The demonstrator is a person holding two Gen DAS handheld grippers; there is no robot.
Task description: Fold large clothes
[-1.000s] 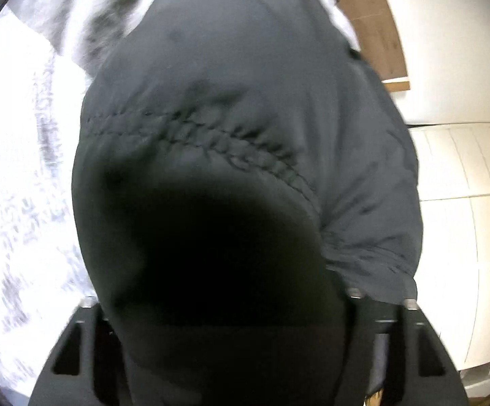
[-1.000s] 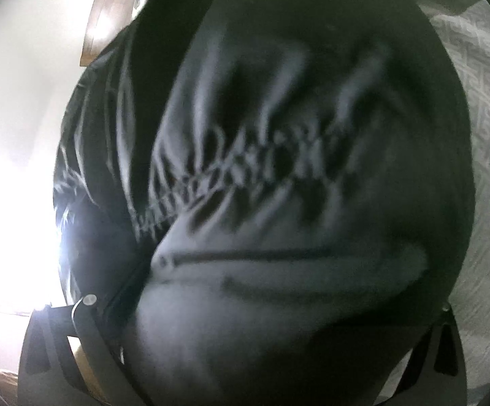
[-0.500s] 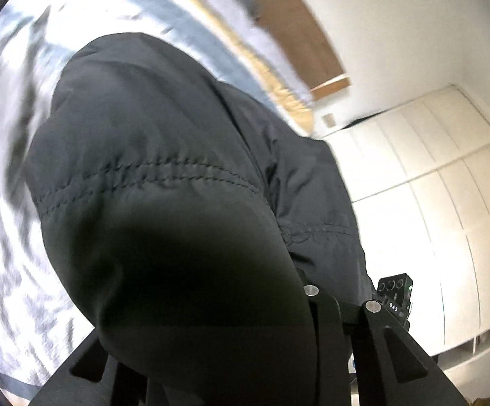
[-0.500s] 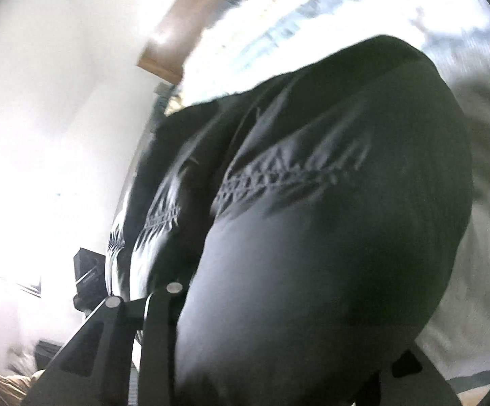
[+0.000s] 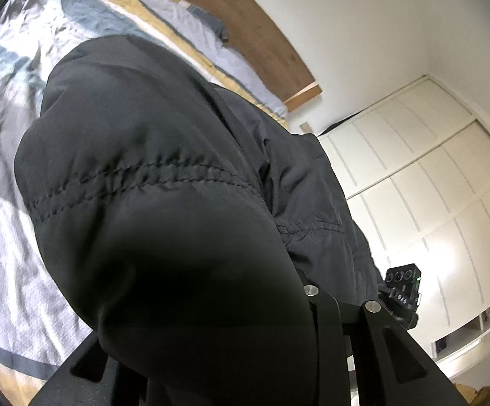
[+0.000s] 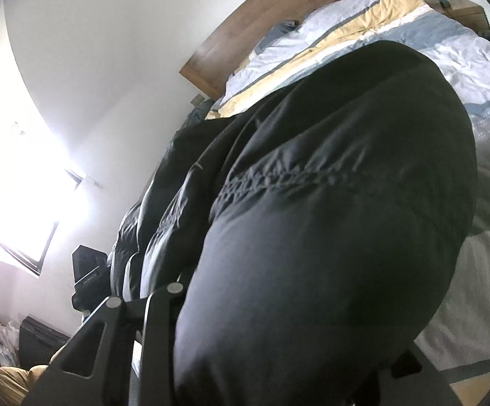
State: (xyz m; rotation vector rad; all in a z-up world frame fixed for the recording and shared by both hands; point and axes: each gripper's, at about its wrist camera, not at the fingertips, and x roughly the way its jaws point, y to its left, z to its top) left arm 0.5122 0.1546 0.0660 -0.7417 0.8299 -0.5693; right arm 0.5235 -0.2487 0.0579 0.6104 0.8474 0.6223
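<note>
A black padded jacket (image 5: 163,182) with stitched seams hangs stretched between my two grippers, raised above the bed. My left gripper (image 5: 211,345) is shut on one end of the jacket, which bulges over its fingers and hides the tips. My right gripper (image 6: 272,348) is shut on the other end of the jacket (image 6: 329,223), its tips also hidden under the fabric. The right gripper's body (image 5: 401,284) shows past the jacket in the left wrist view, and the left gripper's body (image 6: 87,270) shows in the right wrist view.
Below lies a bed with a blue, yellow and white striped duvet (image 5: 18,77), also in the right wrist view (image 6: 397,23). A wooden headboard (image 5: 245,23) stands against the white wall. White wardrobe doors (image 5: 431,182) are to the right. A bright window (image 6: 15,196) is on the left.
Both grippers have lifted and tilted upward with the jacket; the views now show the headboard, wall and wardrobe instead of only bedding. Each gripper has come into the other's view.
</note>
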